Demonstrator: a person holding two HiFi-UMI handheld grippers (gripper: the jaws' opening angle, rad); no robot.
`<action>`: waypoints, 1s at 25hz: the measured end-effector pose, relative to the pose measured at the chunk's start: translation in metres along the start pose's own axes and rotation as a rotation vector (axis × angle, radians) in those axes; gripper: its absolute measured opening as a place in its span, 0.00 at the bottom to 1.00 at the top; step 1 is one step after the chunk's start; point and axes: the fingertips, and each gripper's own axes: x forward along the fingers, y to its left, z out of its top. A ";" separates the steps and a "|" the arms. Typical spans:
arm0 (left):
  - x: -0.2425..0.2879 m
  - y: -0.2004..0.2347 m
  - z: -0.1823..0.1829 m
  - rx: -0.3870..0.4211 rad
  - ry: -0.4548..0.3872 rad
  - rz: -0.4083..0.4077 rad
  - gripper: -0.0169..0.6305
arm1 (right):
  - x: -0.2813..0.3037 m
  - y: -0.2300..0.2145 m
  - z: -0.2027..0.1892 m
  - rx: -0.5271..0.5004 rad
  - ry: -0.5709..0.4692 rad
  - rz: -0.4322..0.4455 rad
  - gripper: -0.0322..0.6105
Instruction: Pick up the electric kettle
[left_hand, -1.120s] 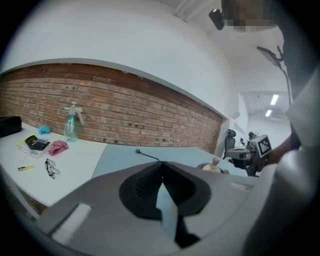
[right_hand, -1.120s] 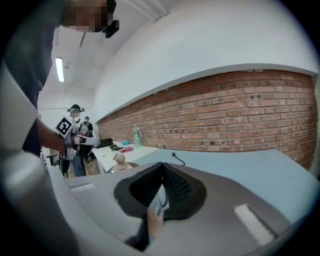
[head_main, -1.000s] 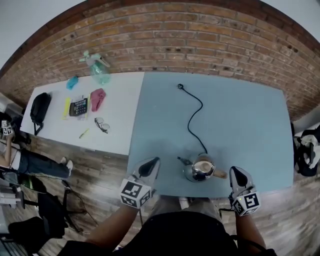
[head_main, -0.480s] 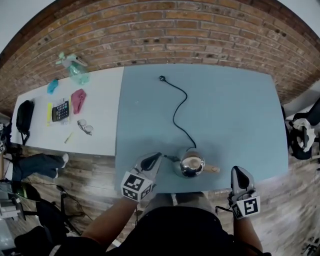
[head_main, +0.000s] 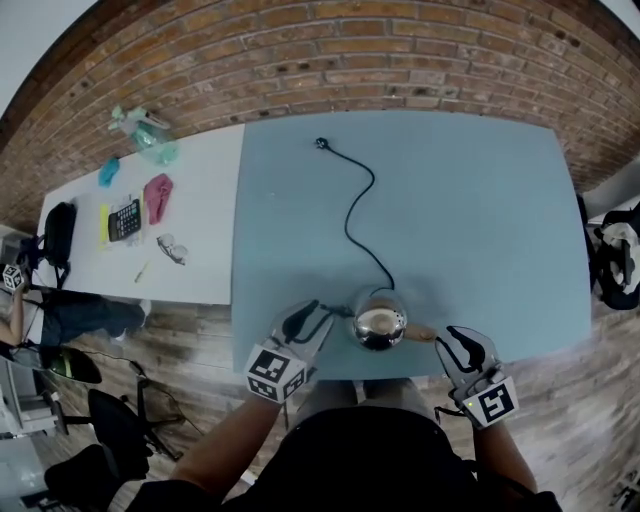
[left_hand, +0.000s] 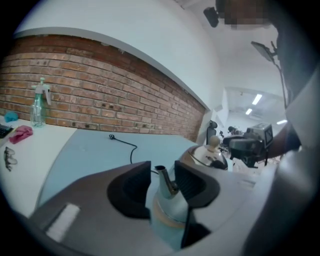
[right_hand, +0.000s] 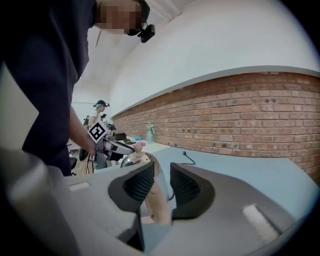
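A shiny steel electric kettle (head_main: 378, 328) stands near the front edge of the blue table (head_main: 470, 220). Its thin spout (left_hand: 165, 181) points left and its pale wooden handle (right_hand: 156, 200) points right. My left gripper (head_main: 322, 318) is at the spout with its jaws opening. In the left gripper view (left_hand: 162, 172) the spout stands in the gap and the pads do not press on it. My right gripper (head_main: 452, 340) is at the handle, jaws also opening. In the right gripper view (right_hand: 161, 175) the handle lies between the pads. A black cord (head_main: 360, 205) runs back from the kettle.
The cord ends in a plug (head_main: 321, 143) at the far side of the blue table. A white table (head_main: 200, 270) on the left carries a spray bottle (head_main: 140, 128), a pink cloth (head_main: 157, 195), a calculator (head_main: 124, 218), glasses (head_main: 172, 248) and a black bag (head_main: 58, 230). A brick wall runs behind.
Both grippers were shut and back from the kettle. The left has moved in to the spout and the right to the handle, and both now show a gap between their jaws.
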 end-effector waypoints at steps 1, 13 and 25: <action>0.001 0.000 -0.003 -0.007 0.005 0.003 0.28 | 0.002 0.001 -0.002 -0.005 0.006 0.020 0.22; 0.009 0.000 -0.023 -0.079 0.046 0.029 0.34 | 0.020 0.015 -0.034 -0.056 0.090 0.189 0.45; 0.008 -0.004 -0.016 -0.125 0.045 0.037 0.33 | 0.024 0.029 -0.057 -0.178 0.214 0.292 0.45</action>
